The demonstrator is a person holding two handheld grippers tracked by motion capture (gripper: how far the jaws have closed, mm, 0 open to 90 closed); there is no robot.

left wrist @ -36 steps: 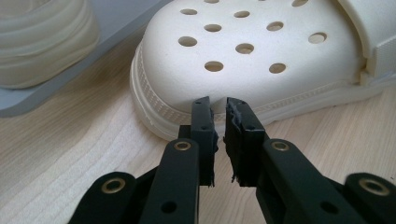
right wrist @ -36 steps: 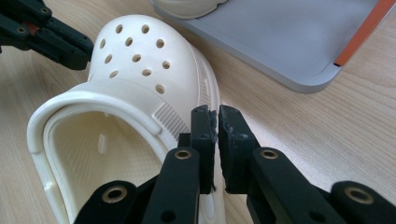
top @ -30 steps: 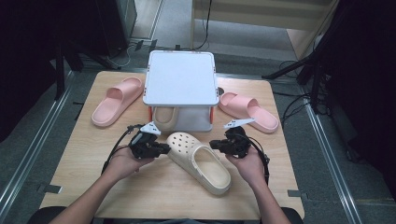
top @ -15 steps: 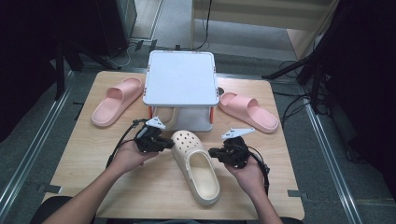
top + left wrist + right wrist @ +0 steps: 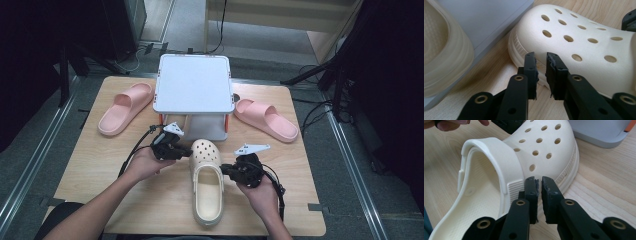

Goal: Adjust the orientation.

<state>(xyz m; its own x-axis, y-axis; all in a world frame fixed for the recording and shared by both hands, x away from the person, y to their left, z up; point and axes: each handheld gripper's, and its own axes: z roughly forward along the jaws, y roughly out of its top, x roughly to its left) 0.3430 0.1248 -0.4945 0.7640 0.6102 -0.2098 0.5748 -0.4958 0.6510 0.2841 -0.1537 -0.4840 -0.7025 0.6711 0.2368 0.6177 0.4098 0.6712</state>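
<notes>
On a wooden tabletop (image 5: 100, 175), a cream clog (image 5: 206, 185) lies between two grippers. The left gripper (image 5: 181, 151) and right gripper (image 5: 226, 169) flank it, fingers narrowly parted and just opening, gripping nothing.

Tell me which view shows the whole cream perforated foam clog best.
The high view: the cream perforated foam clog lies whole there, toe toward the white box, heel toward the person. The left gripper view shows just its holed toe and sole edge. The right gripper view shows its toe, heel strap and part of the footbed.
</notes>
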